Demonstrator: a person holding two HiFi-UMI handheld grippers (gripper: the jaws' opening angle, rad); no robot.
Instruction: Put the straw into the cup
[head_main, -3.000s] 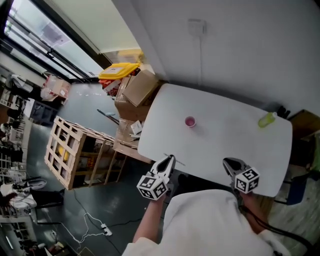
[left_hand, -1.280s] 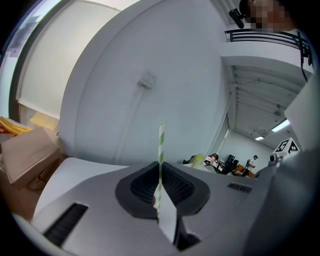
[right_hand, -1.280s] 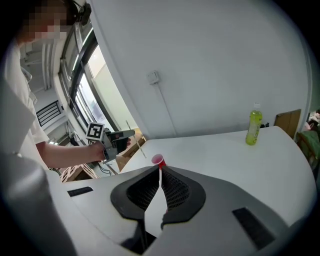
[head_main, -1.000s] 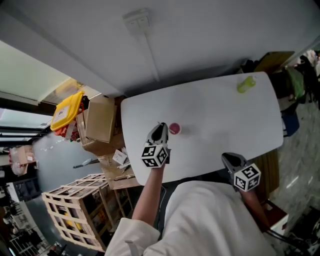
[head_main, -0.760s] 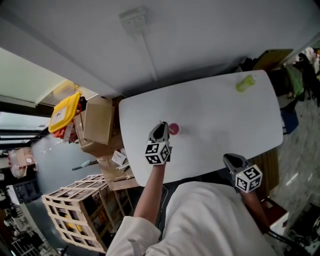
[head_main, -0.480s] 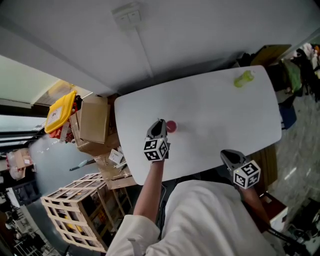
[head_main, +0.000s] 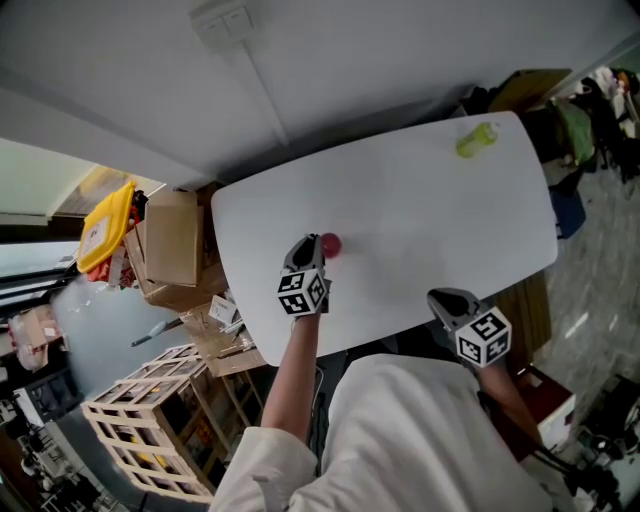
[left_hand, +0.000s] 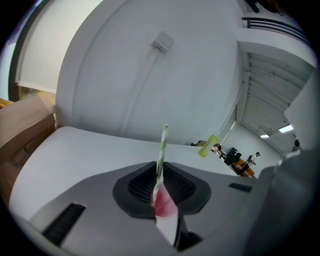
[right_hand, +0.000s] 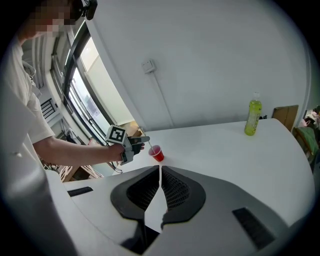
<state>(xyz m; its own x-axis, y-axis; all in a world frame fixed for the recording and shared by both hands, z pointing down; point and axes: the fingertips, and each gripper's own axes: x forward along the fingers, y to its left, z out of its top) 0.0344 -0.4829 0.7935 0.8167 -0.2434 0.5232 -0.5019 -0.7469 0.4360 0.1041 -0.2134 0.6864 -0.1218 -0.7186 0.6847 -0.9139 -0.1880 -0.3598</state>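
closest in, the person's white shirt (head_main: 420, 440) fills the bottom of the head view, with a bare forearm (head_main: 287, 380) reaching out from it on the left. the right gripper (head_main: 443, 296) hovers at the near edge of the white table (head_main: 430, 210), pointing down and away; in the right gripper view its jaws are drawn together to a thin slit with nothing between them. further out over the table, towards its left end, the left gripper (head_main: 306, 241) tilts downward right next to the red cup (head_main: 330, 244), well apart from the right gripper. the left gripper view shows the green-and-white striped straw (left_hand: 161, 150) standing nearly upright between its jaws, its top poking up past them and its lower end running down towards the cup, which shows red through the gap just beyond the jaws. those jaws have just been easing apart a little, yet they sit close on either side of the straw and hold it. from the right gripper view the straw slants from the left gripper's tips down to the cup's mouth; whether its end is already inside cannot be told. the cup stands upright on the table. at the far right corner of the table a yellow-green bottle (head_main: 476, 139) stands by itself. off the table's left end are a cardboard box (head_main: 170, 238), a yellow container (head_main: 104, 226) and, nearer, a wooden crate (head_main: 140, 420) on the floor. behind everything rises the white wall with a socket (head_main: 224, 18) and a cable (head_main: 262, 95) running down from it.
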